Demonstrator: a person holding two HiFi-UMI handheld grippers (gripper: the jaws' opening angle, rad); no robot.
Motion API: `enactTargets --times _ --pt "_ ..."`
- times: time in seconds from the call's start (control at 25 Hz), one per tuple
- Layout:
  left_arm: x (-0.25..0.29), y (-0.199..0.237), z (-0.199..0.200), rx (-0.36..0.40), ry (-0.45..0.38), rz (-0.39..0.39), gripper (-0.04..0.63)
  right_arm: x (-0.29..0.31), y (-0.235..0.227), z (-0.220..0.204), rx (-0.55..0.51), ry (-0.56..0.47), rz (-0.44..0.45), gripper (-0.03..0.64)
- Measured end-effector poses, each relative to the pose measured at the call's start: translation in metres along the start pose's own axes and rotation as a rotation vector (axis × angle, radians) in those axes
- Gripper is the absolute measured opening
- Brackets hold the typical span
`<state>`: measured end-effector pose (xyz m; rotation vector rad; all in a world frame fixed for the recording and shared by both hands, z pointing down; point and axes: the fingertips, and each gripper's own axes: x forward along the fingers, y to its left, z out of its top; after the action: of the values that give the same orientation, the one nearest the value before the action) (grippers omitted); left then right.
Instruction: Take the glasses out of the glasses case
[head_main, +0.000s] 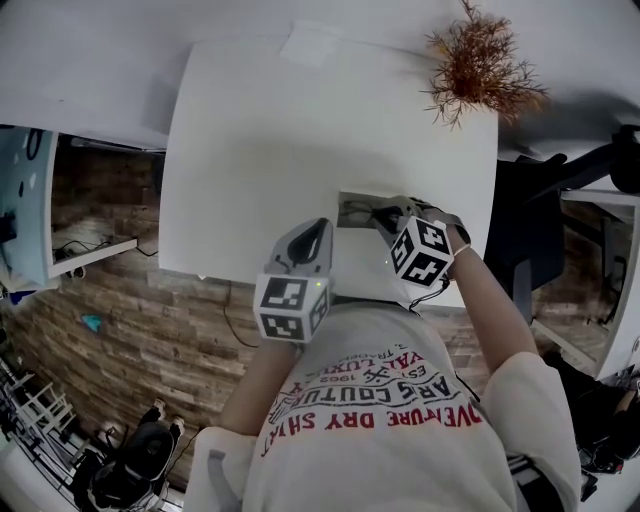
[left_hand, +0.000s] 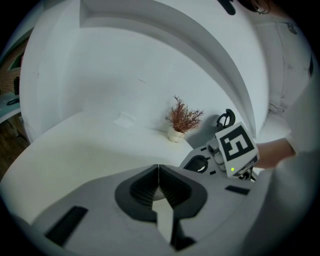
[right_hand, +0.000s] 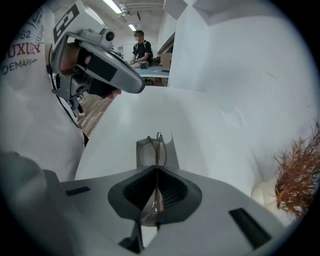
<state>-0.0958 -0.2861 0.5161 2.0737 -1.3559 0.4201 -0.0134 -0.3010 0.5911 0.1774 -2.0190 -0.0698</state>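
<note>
Thin wire-framed glasses (right_hand: 157, 145) stand edge-on between the jaws of my right gripper (right_hand: 158, 170), which is shut on them. Just beyond them the grey glasses case (right_hand: 171, 152) lies open on the white table (right_hand: 200, 120). In the head view the right gripper (head_main: 385, 215) points steeply down at the case (head_main: 350, 209) near the table's front right edge. My left gripper (head_main: 318, 232) hovers a little to the left of the case, at the table's front edge. Its jaws (left_hand: 158, 172) are shut with nothing between them. The left gripper view shows the right gripper's marker cube (left_hand: 236, 146).
A dried reddish plant (head_main: 480, 65) in a small white pot stands at the table's far right corner. A white slip of paper (head_main: 312, 42) lies at the far edge. Black furniture (head_main: 530, 230) stands right of the table. A person (right_hand: 140, 47) sits far off.
</note>
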Motion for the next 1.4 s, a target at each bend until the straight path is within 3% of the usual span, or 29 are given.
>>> enactTargets --times 0.52,0.92,1.04,1.24,1.4 --pt "-0.012 -0.015 0.047 0.094 -0.096 -0.026 0.008 -0.071 -0.033 0.037 0.198 -0.186 -0.226 0.025" --pt "-0.01 -0.035 0.095 0.182 -0.173 -0.056 0.008 -0.13 -0.067 0.041 0.542 -0.394 -0.446 0.025" --pt "-0.008 -0.042 0.105 0.207 -0.186 -0.064 0.008 -0.141 -0.072 0.035 0.657 -0.463 -0.481 0.025" --pt "-0.006 -0.051 0.115 0.224 -0.203 -0.076 0.008 -0.157 -0.079 0.029 0.741 -0.538 -0.544 0.025" --pt "-0.004 -0.054 0.113 0.224 -0.203 -0.075 0.008 -0.162 -0.08 0.025 0.847 -0.618 -0.534 0.025"
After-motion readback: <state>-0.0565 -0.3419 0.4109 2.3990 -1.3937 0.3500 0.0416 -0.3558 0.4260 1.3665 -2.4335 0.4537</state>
